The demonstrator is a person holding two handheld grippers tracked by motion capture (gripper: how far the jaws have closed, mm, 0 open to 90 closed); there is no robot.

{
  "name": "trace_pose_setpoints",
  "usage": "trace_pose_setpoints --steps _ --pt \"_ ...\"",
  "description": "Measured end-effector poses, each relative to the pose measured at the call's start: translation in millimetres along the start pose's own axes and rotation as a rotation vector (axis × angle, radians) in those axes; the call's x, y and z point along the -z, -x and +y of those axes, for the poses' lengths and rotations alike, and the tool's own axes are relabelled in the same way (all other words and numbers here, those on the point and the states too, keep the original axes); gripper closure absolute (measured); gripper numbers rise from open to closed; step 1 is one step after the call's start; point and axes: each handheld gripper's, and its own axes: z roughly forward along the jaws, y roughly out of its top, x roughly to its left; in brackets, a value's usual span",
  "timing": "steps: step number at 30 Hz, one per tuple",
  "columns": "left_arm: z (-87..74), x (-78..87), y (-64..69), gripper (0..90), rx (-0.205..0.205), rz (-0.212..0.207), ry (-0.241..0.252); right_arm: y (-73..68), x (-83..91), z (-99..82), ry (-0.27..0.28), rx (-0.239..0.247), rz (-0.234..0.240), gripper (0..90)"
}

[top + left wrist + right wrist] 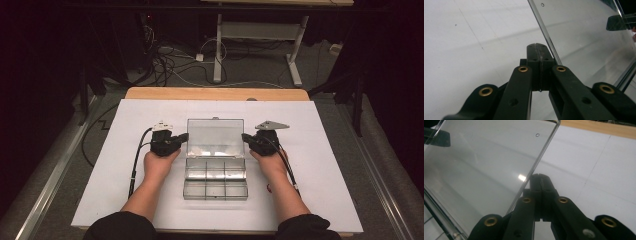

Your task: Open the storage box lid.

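Note:
A clear plastic compartment box point(215, 181) lies in the middle of the white sheet, with its lid point(215, 132) swung up at the far side. The compartments look empty. My left gripper point(184, 136) is level with the lid's left edge, jaws pressed together with nothing between them. In the left gripper view the shut tips point(539, 50) sit right beside the lid's edge point(549, 42). My right gripper point(246, 136) mirrors it at the lid's right edge, also shut and empty. Its tips point(537, 177) lie against the lid's rim point(534, 170). Whether either gripper presses on the lid I cannot tell.
A white sheet point(320, 165) covers the table, and a strip of wood point(215, 93) shows at its far edge. Beyond it are floor cables point(170, 62) and the white legs of another table point(218, 45). A metal rail point(55, 170) runs along the left.

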Motion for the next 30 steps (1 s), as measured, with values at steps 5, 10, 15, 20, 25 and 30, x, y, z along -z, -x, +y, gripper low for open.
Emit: trace_pose_setpoints --steps 5,10,15,20,25,30 --pt "-1.8 -3.3 -1.5 88.1 0.011 0.003 -0.043 0.9 -4.7 -1.9 -0.040 -0.006 -0.011 90.0" --pt "-2.5 -5.8 -1.0 88.0 0.020 0.010 -0.066 1.7 -7.2 -3.7 -0.063 -0.004 -0.019 90.0" --pt "-4.8 -9.9 -2.5 88.1 0.027 0.015 -0.122 4.4 -11.4 -6.2 -0.100 -0.018 -0.021 90.0" --pt "-6.0 -11.7 -3.5 88.0 0.032 0.024 -0.143 5.2 -14.0 -7.3 -0.132 -0.029 -0.035 90.0" --pt "-4.3 -7.2 -4.3 88.1 0.031 0.032 -0.130 6.1 -11.7 -6.1 -0.117 -0.036 -0.040 90.0" --pt "-1.3 1.4 -0.9 88.1 0.006 0.032 -0.097 4.0 -3.0 -0.9 -0.086 -0.017 -0.038 90.0"
